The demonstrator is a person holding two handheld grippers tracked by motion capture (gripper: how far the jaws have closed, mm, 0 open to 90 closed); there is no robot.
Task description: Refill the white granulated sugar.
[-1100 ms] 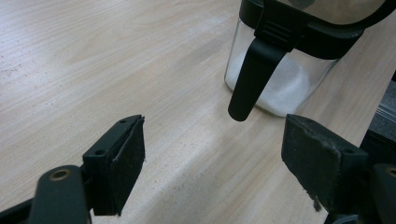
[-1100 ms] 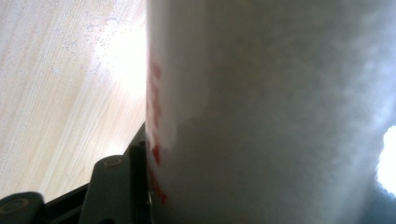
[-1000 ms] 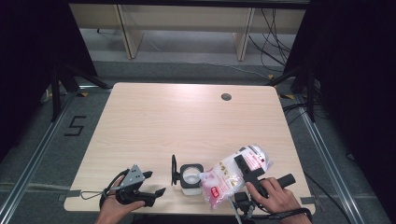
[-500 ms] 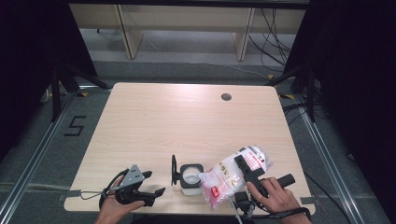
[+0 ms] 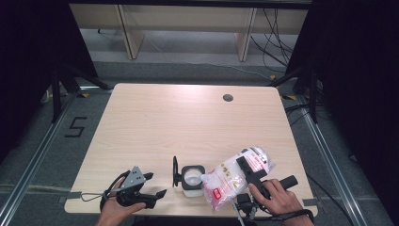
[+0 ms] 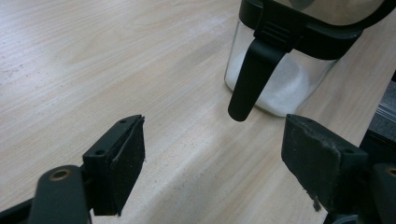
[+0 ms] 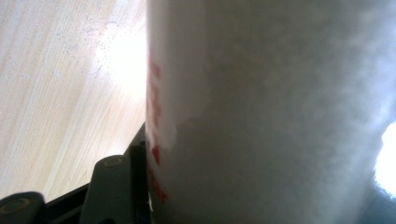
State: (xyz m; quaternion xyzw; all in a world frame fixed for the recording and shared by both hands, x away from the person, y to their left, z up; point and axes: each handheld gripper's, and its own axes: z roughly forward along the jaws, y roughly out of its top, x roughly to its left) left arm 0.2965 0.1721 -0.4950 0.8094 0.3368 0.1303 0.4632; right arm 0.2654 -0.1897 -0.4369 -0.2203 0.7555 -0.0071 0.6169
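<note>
Nothing has moved: right gripper (image 5: 244, 173) clamps the tilted bag (image 5: 237, 175) over the jar (image 5: 193, 178), left gripper (image 5: 155, 184) open; pour slowly, spout centred.

This looks like a lab or a recording studio room, not a home. In the middle of the high view stands a plain light wooden table (image 5: 188, 122) with a round cable hole (image 5: 228, 98) near its far right corner. Black curtains (image 5: 357, 70) hang at the left and right edges of the frame. On the grey floor, at the left, a number five is marked with tape (image 5: 75, 127). At the upper right, loose cables (image 5: 273, 28) lie beside wooden furniture legs (image 5: 244, 35).
</note>
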